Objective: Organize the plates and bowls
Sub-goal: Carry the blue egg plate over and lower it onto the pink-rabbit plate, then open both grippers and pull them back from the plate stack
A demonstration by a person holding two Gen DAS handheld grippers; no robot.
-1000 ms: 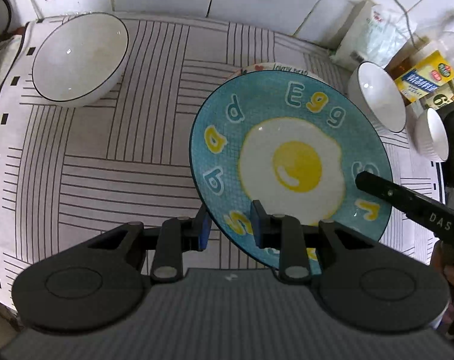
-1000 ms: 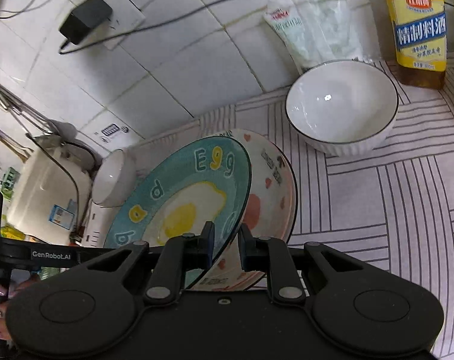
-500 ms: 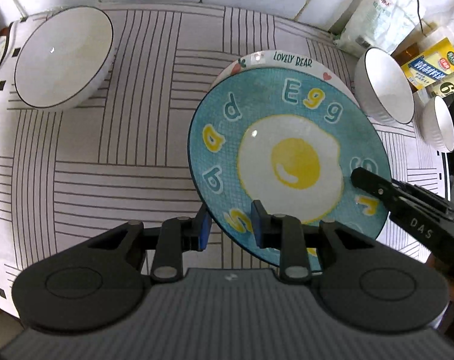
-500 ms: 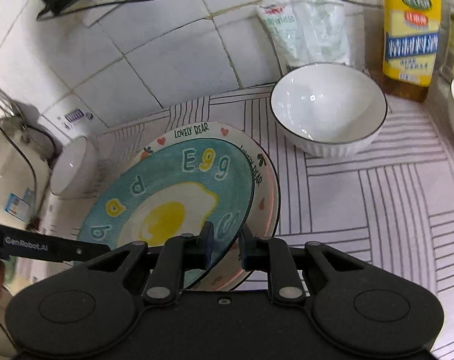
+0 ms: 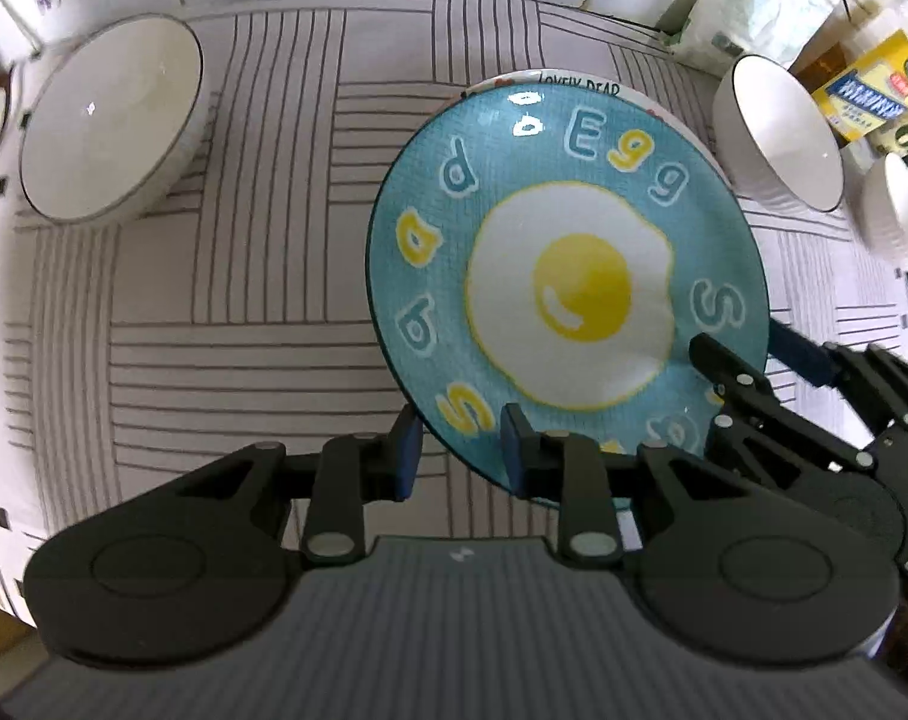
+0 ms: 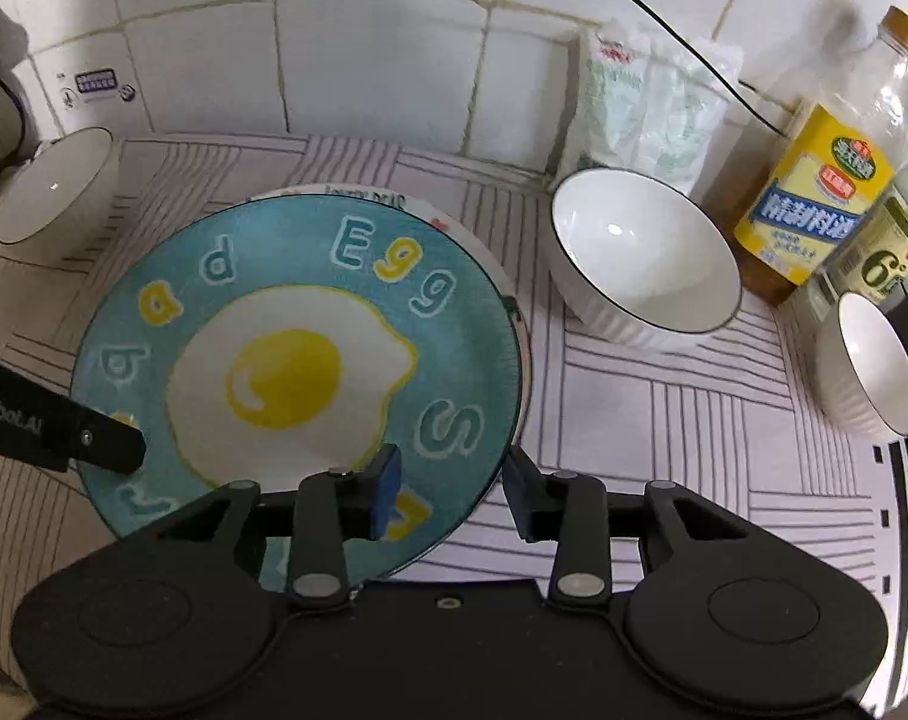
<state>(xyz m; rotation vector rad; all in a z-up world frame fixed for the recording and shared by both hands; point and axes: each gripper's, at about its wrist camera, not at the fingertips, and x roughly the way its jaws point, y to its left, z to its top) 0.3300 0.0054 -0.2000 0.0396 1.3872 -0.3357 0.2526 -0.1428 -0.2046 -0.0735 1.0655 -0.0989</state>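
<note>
Blue egg plate (image 5: 574, 300), printed with a fried egg and letters, sits on top of a second plate (image 5: 580, 84) lettered around its rim, on the striped cloth (image 5: 244, 348) that covers the worktop. Only a thin arc of the lower plate shows past the blue one's far edge; the rest is hidden, and whether the blue plate lies fully flat on it cannot be told.

Left gripper (image 5: 457, 456), pointing steeply downward, is clamped on the near rim of the blue plate, one blue pad under the rim and one above it. Right gripper (image 6: 451, 489), also angled down, is at the plate's right-hand rim; its fingers (image 6: 385, 489) are spreading apart, with the rim between them but the right pad standing clear of it. In the left wrist view the right gripper's black linkage covers the plate's lower right letters.

Open striped cloth lies to the left of the plates, up to a large white bowl (image 5: 112, 120) near the tiled wall. On the right stand a second white bowl (image 6: 643, 258) and a smaller one (image 6: 868, 366), the latter cut by a dark shape at the frame edge. Behind them stand a plastic bag (image 6: 640, 114) and a yellow-labelled bottle (image 6: 814, 192); a further bottle beside it is only partly visible. The cloth's near edge is hidden by both gripper bodies.
</note>
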